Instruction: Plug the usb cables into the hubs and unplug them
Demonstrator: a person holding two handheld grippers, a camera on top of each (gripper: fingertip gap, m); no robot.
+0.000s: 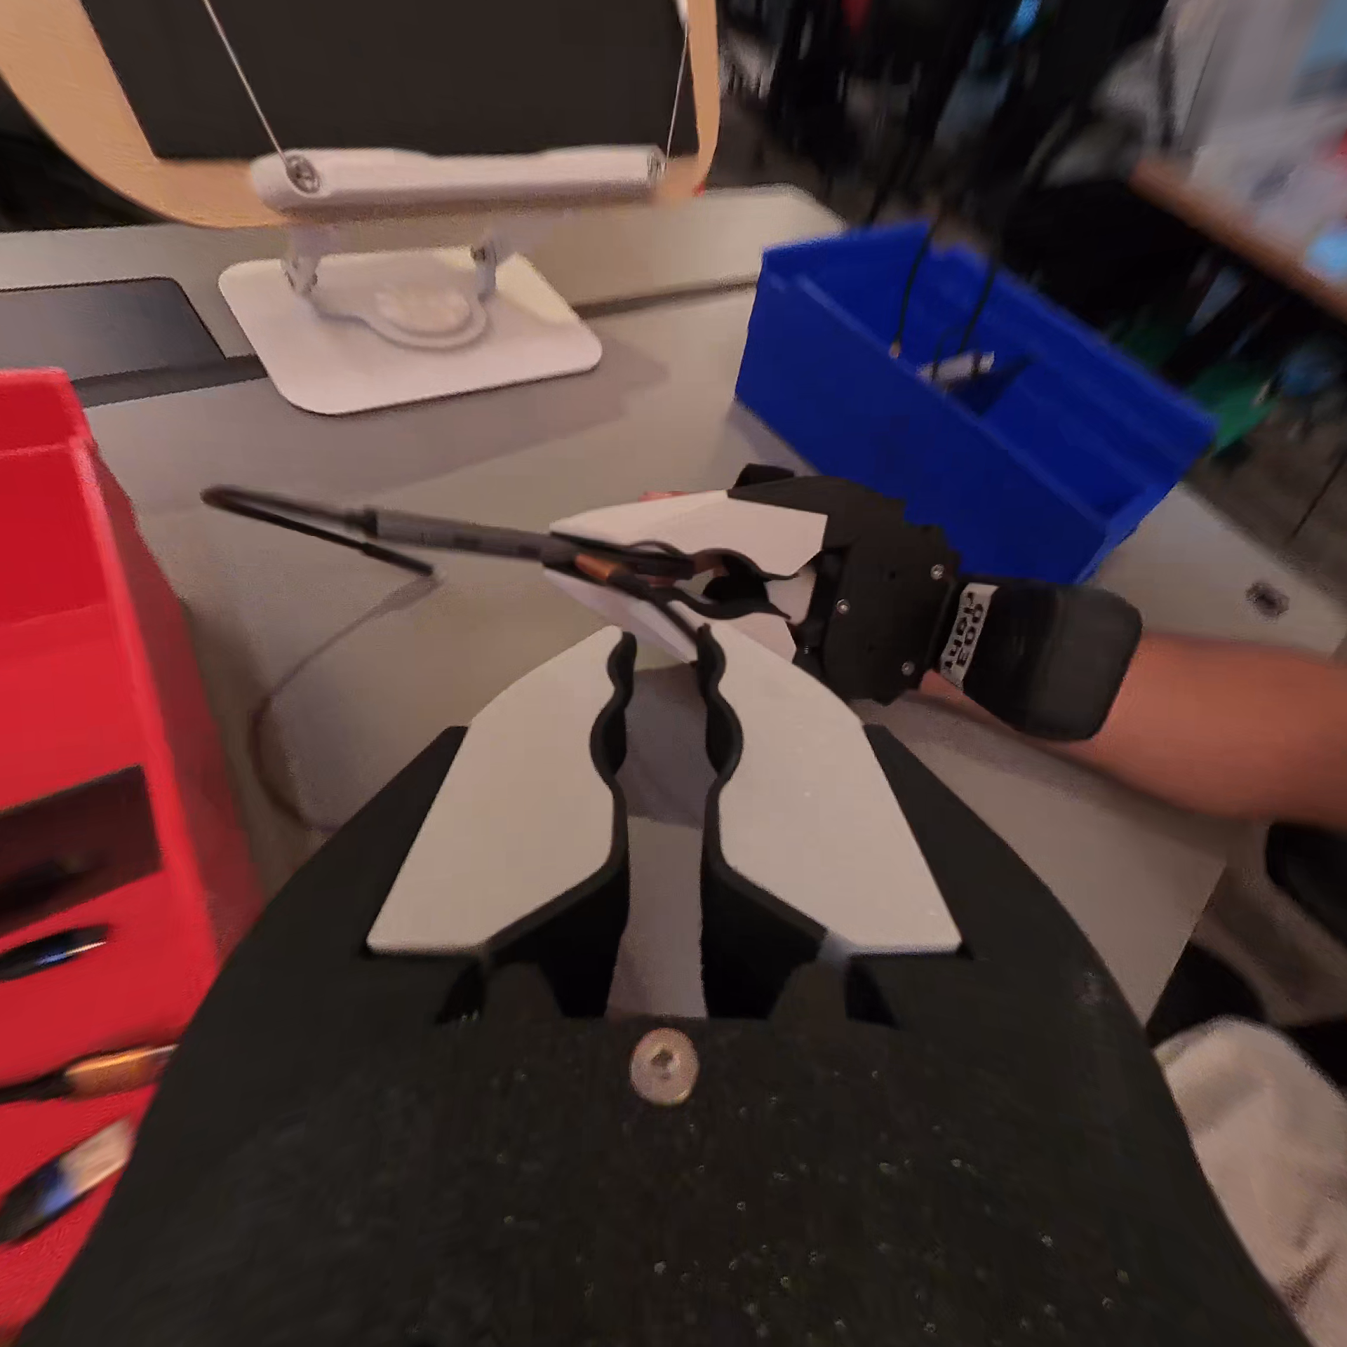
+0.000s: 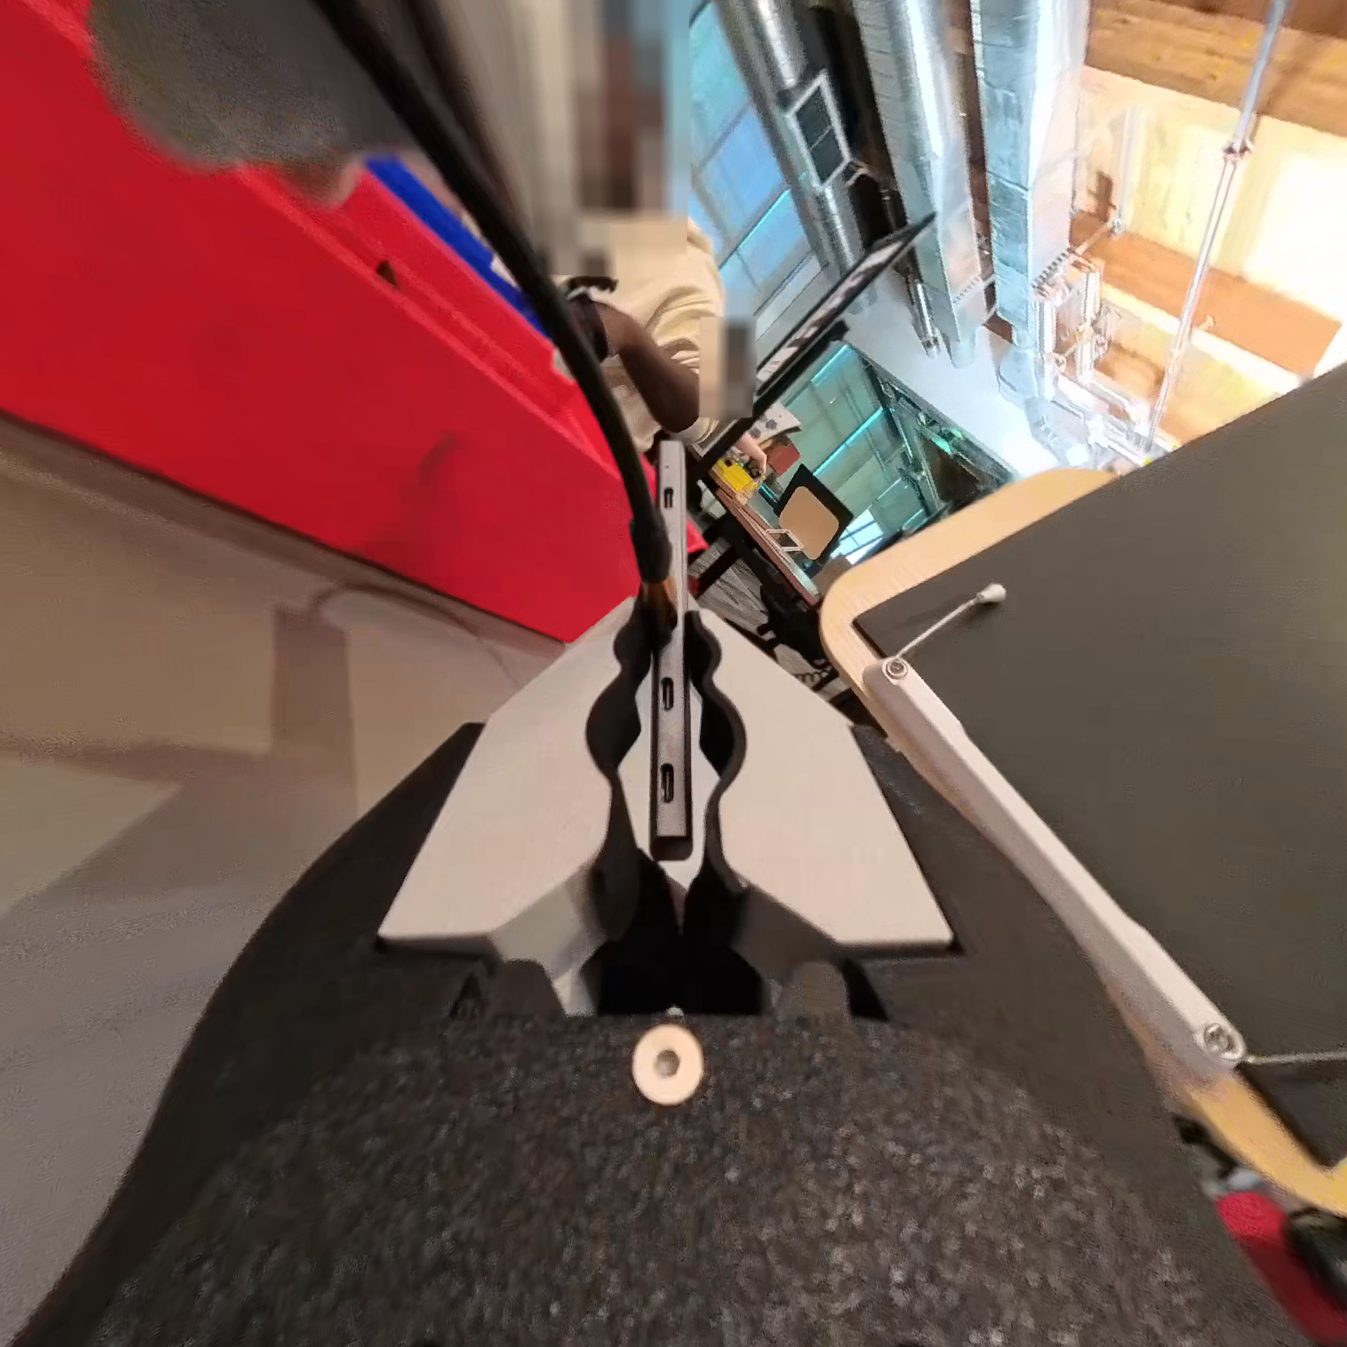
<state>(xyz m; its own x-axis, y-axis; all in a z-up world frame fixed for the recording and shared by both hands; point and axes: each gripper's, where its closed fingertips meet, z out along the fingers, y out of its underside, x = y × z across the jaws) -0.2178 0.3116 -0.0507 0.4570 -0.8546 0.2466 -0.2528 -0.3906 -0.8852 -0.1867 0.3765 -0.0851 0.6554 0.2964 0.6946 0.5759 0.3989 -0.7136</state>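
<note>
Left wrist view, left to right:

- Red bin (image 1: 65,656): on the grey table (image 1: 437,466), at the left edge; dark items lie in its lower compartments, too blurred to identify.
- White stand (image 1: 408,321): at the far side of the table, carrying a wood-framed black board (image 1: 364,73).
- Black cable (image 1: 291,510): looped, hanging free above the table, running into the hub.
- Grey hub (image 1: 466,538): slim bar, held level above the table between the two bins.
- Left gripper (image 1: 663,649): jaws parted by a narrow gap with nothing between them; tips just below the right gripper.
- Right gripper (image 1: 627,576): comes in from the right on a person's forearm (image 1: 1203,721); jaws pinching the hub's end together with some cable.
- Blue bin (image 1: 969,408): far right of the table, with thin cables and a small grey item inside.

Right wrist view, left to right:

- Red bin (image 2: 255,350): fills the upper left.
- Hub (image 2: 674,729): edge-on, ports showing, clamped between the right gripper's (image 2: 670,641) fingers; cable (image 2: 583,350) leaves beyond the tips.
- Board (image 2: 1166,656): at right.
</note>
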